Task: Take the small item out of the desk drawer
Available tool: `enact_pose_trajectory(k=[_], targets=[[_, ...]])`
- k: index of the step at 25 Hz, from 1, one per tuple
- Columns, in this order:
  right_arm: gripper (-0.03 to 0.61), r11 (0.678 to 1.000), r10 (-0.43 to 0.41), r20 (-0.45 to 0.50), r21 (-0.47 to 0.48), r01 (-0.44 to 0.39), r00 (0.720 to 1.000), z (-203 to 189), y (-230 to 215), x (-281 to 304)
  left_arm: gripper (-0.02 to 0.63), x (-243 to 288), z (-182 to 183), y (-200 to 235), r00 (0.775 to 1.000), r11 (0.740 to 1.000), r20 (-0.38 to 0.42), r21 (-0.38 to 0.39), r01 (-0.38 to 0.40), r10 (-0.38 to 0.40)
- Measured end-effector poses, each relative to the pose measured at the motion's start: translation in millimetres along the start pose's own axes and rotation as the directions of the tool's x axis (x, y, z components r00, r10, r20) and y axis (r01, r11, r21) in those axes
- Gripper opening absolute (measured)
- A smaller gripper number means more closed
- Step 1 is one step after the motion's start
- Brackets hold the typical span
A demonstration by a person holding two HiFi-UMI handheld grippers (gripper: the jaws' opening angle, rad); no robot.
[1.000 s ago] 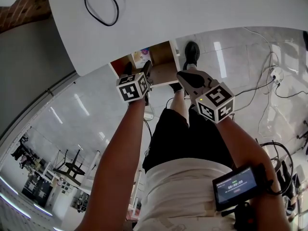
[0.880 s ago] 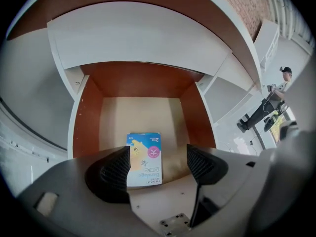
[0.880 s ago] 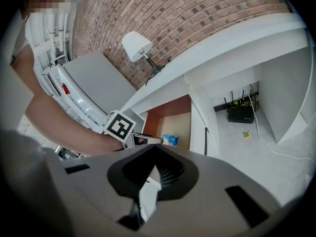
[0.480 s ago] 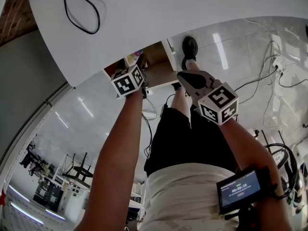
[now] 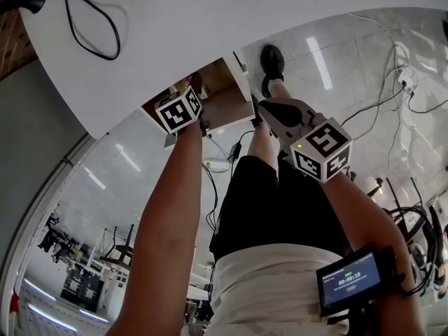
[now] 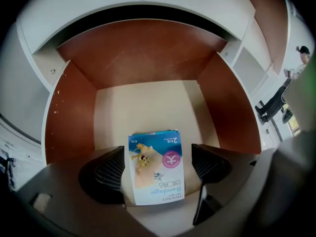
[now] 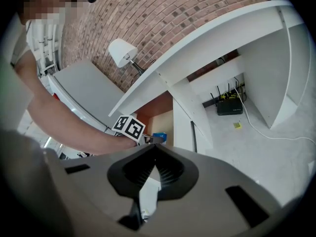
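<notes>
Packet (image 6: 157, 167) first, in the left gripper view: a flat, printed bandage sachet lies on the floor of the open drawer (image 6: 143, 63), near its front. My left gripper (image 6: 158, 169) points down over it. Its fingers (image 6: 106, 174) have just been opening and now stand wide, one on each long side of the packet. Neither pad presses on it as far as I can see. I judge the packet very light, thin and bendy, with a glossy face that may slip. It lies flat, so there is little edge to catch. I would close across its narrow width near the middle and let it bow up slightly between the pads, gently, so it doesn't crease or skate away.

In the right gripper view, my right gripper (image 7: 155, 169) has its fingers closed together on nothing. Past them I see the drawer under the white surface (image 7: 207, 43), with a bit of the blue packet showing inside.

In the head view the left gripper (image 5: 196, 89) reaches into the drawer below the surface edge. The right gripper (image 5: 269, 110) hangs just beside the drawer, outside it.
</notes>
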State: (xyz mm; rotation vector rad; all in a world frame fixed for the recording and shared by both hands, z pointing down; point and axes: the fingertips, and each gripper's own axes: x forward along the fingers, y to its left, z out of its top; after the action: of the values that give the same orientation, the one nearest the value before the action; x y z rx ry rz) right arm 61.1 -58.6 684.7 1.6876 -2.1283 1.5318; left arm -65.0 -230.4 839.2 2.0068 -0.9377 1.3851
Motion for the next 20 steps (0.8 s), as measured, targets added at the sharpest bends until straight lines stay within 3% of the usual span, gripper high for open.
enact_pose_trajectory(k=[20], targets=[[0.006, 1.0, -0.02, -0.019, 0.009, 0.021, 1.0, -7, -8, -4, 0.383, 23, -13, 3, 0.995, 0.999, -0.093, 0.017, -0.031, 0.033]])
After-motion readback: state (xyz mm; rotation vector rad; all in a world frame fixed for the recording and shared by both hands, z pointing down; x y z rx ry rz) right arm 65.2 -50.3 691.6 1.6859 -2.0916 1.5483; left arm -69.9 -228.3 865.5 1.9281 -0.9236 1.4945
